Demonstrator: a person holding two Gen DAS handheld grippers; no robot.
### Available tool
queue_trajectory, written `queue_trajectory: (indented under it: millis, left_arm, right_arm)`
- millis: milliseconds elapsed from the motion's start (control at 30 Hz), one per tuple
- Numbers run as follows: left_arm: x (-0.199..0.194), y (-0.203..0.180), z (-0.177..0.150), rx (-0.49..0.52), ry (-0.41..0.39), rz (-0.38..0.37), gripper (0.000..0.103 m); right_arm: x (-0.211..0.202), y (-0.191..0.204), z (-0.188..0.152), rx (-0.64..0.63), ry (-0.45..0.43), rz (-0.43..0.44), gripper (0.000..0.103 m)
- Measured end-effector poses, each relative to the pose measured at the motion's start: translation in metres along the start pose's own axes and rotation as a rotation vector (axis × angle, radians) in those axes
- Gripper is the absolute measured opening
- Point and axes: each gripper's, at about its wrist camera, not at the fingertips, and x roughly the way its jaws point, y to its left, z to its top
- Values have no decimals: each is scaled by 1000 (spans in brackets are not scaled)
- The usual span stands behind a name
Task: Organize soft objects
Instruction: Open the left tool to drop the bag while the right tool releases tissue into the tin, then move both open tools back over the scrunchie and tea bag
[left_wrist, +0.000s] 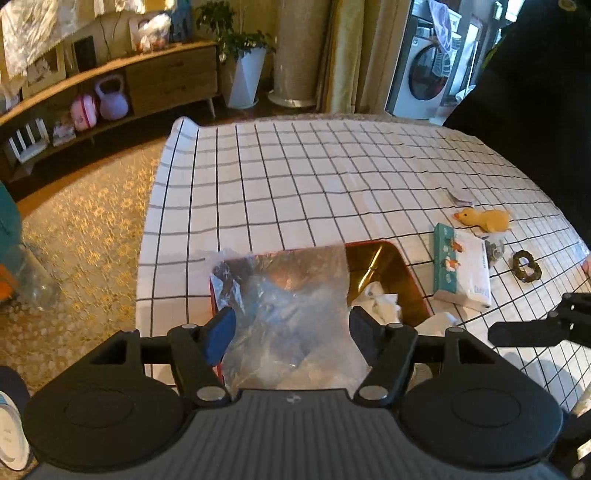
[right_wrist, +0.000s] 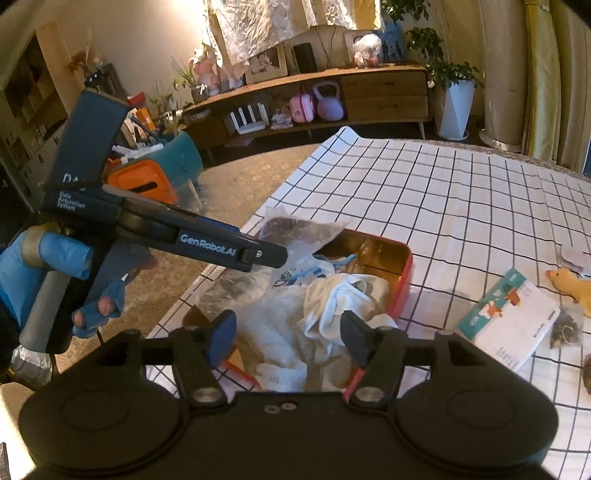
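**A:** Nearest, what are the two grippers doing?

**B:** Left gripper (left_wrist: 290, 332) has its jaws spread wide, and a clear plastic bag (left_wrist: 291, 314) lies between them over the near end of the red tin (left_wrist: 402, 264). Whether the fingers actually touch the bag I cannot tell; nothing looks pinched. Right gripper (right_wrist: 286, 338) also has its jaws wide apart, holding nothing, hovering above the heap of white cloths (right_wrist: 332, 306) in the tin.

**A:** Where do the soft things sit?

**B:** The crumpled white cloths fill the near half of the tin, some spilling over its near edge. From the right wrist view, the bag drapes across the tin's far left corner, under the tip of the left gripper, which a blue-gloved hand (right_wrist: 55, 280) holds.

**A:** And to the right of the tin?

**B:** A tissue pack (left_wrist: 463, 271) lies just beside it on the checked tabletop (left_wrist: 295, 177). Beyond that, a small sachet of dark bits (left_wrist: 494, 252) touches the pack's far corner, a dark scrunchie (left_wrist: 526, 266) lies further right, and a yellow plush duck (left_wrist: 484, 219) lies farther back beside a small paper packet (left_wrist: 460, 195).

**A:** Farther out?

**B:** The tabletop's far part is bare grid cloth. Past it, a wooden sideboard (right_wrist: 369, 92) carries a purple kettlebell (right_wrist: 328, 101) and a pink case (right_wrist: 303, 108), with a potted plant (right_wrist: 454, 92) at its right end.
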Motion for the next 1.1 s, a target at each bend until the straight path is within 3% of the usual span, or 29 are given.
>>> queue_trajectory:
  millis: [400, 600, 767, 1100]
  left_arm:
    - [-39, -60, 6, 74, -73, -77, 68]
    - [-47, -99, 9, 104, -92, -122, 73]
    - [-48, -129, 13, 112, -112, -164, 83]
    - [-29, -181, 26, 127, -134, -221, 87]
  right_arm:
    - [-67, -20, -12, 38, -99, -42, 78]
    - [-101, -46, -28, 67, -140, -84, 82]
    - [-129, -76, -40, 101, -166, -137, 86]
    - [-169, -136, -66, 168, -217, -236, 93]
